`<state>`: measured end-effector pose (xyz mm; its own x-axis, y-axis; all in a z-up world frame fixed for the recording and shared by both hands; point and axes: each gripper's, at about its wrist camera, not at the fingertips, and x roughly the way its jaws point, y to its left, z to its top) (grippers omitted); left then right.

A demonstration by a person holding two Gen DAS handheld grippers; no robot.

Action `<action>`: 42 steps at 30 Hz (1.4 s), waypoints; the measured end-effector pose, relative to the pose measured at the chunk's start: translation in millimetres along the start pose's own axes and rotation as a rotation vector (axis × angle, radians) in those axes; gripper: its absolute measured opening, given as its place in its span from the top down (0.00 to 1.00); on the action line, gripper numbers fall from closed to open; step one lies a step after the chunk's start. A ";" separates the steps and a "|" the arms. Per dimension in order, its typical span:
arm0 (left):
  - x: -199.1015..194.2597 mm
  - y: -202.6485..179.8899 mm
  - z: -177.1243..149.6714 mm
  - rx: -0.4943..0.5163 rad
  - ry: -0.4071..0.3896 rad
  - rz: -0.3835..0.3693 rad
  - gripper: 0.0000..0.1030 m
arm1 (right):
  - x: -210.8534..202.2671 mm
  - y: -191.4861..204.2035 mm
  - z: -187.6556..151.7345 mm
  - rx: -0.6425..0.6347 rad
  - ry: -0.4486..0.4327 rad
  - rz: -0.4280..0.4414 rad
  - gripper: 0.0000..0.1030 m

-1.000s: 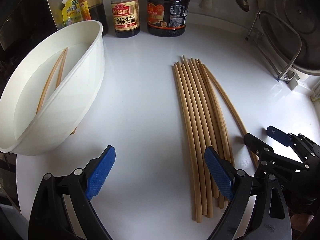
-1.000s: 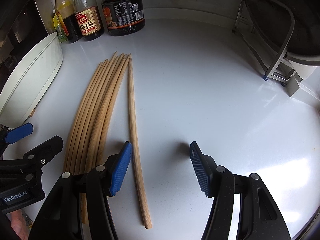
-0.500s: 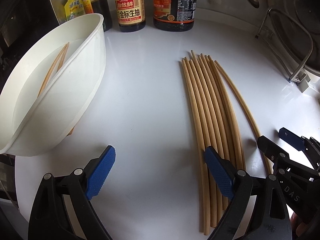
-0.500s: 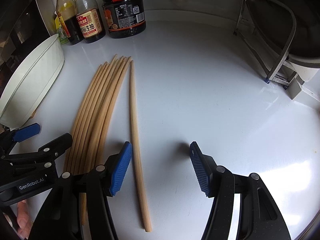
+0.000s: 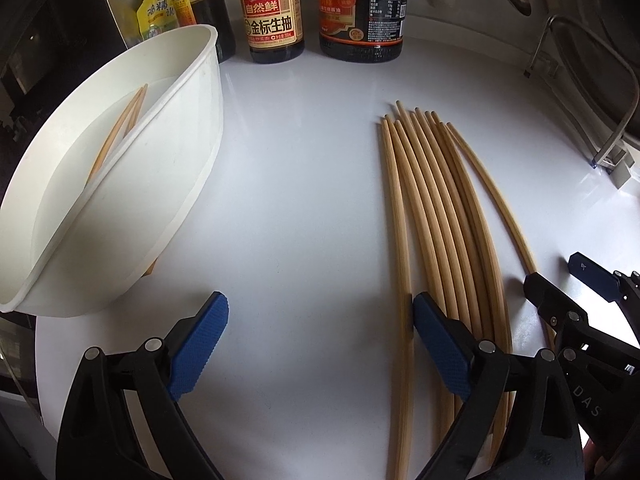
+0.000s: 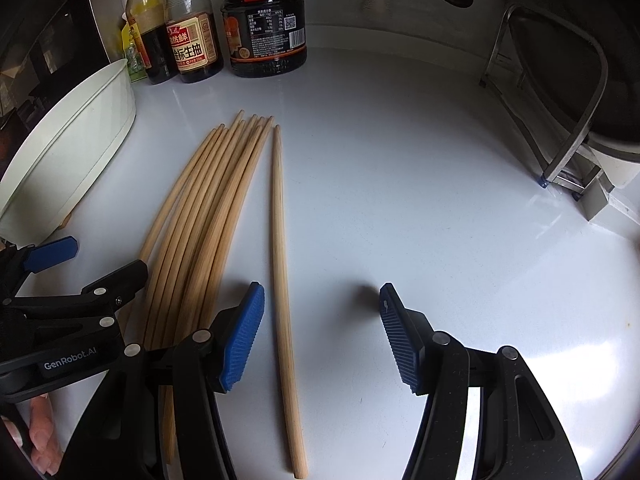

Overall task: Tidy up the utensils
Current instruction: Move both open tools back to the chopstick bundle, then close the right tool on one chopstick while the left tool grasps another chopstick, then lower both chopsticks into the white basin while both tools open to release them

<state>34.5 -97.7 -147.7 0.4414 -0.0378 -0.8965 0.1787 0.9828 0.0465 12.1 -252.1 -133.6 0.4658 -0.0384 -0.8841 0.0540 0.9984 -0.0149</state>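
My left hand-held gripper (image 5: 320, 344) and right hand-held gripper (image 6: 322, 334) both hover spread, empty. Pale wooden chopsticks (image 5: 436, 232) lie bundled centre-right on the white table (image 5: 300, 200); one separate chopstick (image 6: 282, 248) lies between my right jaws. White divided container (image 5: 120, 168), upper left, holds two.

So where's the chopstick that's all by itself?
In the right wrist view the lone chopstick lies on the white counter just right of the chopstick bundle, running between the open right gripper fingers, nearer the left one.
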 end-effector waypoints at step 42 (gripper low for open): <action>-108.8 121.9 68.1 -0.085 -0.114 -0.109 0.93 | -76.1 109.8 92.7 -0.042 -0.135 0.210 0.94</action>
<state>68.2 13.9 -14.5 0.5211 -0.1603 -0.8383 0.1579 0.9834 -0.0899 64.4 -143.3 -24.6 0.5768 0.1679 -0.7994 -0.0921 0.9858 0.1406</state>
